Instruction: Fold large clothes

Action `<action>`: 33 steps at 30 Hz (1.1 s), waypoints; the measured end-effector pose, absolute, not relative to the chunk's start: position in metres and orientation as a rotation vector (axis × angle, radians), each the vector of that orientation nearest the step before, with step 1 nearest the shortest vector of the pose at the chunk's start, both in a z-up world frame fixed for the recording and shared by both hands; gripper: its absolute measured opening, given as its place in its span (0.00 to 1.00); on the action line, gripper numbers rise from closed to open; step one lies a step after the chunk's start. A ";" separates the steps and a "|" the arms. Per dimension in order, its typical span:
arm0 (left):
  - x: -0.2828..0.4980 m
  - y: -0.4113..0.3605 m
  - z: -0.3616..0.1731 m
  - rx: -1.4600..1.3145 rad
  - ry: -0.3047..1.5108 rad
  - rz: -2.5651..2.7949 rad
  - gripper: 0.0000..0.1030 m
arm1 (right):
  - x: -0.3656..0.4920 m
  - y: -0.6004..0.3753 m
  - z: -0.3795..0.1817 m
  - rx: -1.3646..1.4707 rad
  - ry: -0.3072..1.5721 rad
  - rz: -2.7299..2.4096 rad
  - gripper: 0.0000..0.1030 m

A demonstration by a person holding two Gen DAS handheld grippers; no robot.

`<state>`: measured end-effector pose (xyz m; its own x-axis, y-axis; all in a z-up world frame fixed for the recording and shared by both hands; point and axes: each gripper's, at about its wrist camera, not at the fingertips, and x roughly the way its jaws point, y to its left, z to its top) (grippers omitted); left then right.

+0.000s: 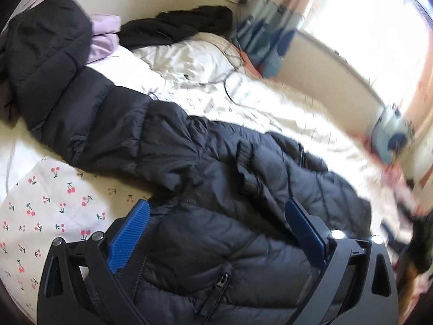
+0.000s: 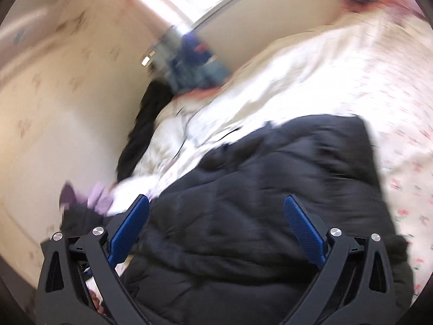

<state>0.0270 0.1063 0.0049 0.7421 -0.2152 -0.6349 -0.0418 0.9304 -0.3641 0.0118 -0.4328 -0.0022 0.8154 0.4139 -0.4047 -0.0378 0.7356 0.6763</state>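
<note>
No brand, label or readable writing on any item in either view; the only print is a cherry pattern on the bed sheet point(image 1: 54, 197).

Black puffer jacket point(image 1: 216, 162) lies stretched out on the bed point(image 1: 270, 103), quilted panels up, a zip pull showing low on it between the fingers.

Left gripper point(image 1: 215, 211): fingers spread wide, nothing pinched. Blue pads point(image 1: 128, 238) stand apart on either side of the jacket's near end. The jacket runs from between the fingers away ahead and off to the left-finger side, towards a heap of dark clothes and a lilac garment point(image 1: 104, 35) at the far end. Whether the pads touch the fabric cannot be told.

Right gripper point(image 2: 216, 205): fingers point(image 2: 303, 227) also spread wide and empty. The view is motion-blurred. The jacket point(image 2: 270, 178) fills the space between and ahead of the fingers; its far edge lies ahead of the tips, white bedding beyond it. Contact with the fabric cannot be told.

White pillow point(image 1: 189, 57) with a thin dark cable point(image 1: 230, 92) lies ahead of the left fingertips, beyond the jacket. Blue-and-grey cloth point(image 1: 259, 35) hangs by the window past that.
</note>
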 end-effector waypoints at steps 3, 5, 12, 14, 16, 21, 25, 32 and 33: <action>0.023 0.109 0.020 -0.379 0.649 -0.105 0.93 | -0.006 -0.468 -0.032 0.834 0.511 0.196 0.93; 0.029 0.105 0.032 -0.370 0.597 -0.097 0.93 | 0.001 -0.485 -0.044 0.941 0.543 0.209 0.93; 0.093 0.004 0.019 -0.311 0.712 -0.331 0.93 | 0.009 -0.518 -0.059 1.039 0.467 0.199 0.93; 0.110 -0.027 -0.002 -0.208 0.777 -0.344 0.93 | 0.016 -0.520 -0.078 1.113 0.505 0.213 0.93; 0.128 -0.041 -0.027 -0.117 0.839 -0.297 0.93 | 0.023 -0.520 -0.092 1.147 0.560 0.222 0.93; 0.167 -0.014 -0.079 -0.122 0.978 -0.199 0.92 | 0.035 -0.500 -0.085 1.038 0.618 0.220 0.93; 0.148 -0.015 -0.045 -0.122 0.883 -0.156 0.92 | 0.035 -0.481 -0.059 0.926 0.568 0.235 0.93; 0.166 -0.032 -0.092 0.001 0.987 -0.138 0.95 | 0.051 -0.471 -0.095 0.958 0.752 0.241 0.93; 0.165 -0.032 -0.090 0.006 0.992 -0.136 0.94 | 0.050 -0.472 -0.093 0.957 0.752 0.241 0.93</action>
<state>0.1651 -0.0320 -0.0897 0.5390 -0.1118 -0.8348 0.1176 0.9914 -0.0568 0.0503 -0.4717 -0.0932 0.7264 0.4995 -0.4721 0.1322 0.5725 0.8092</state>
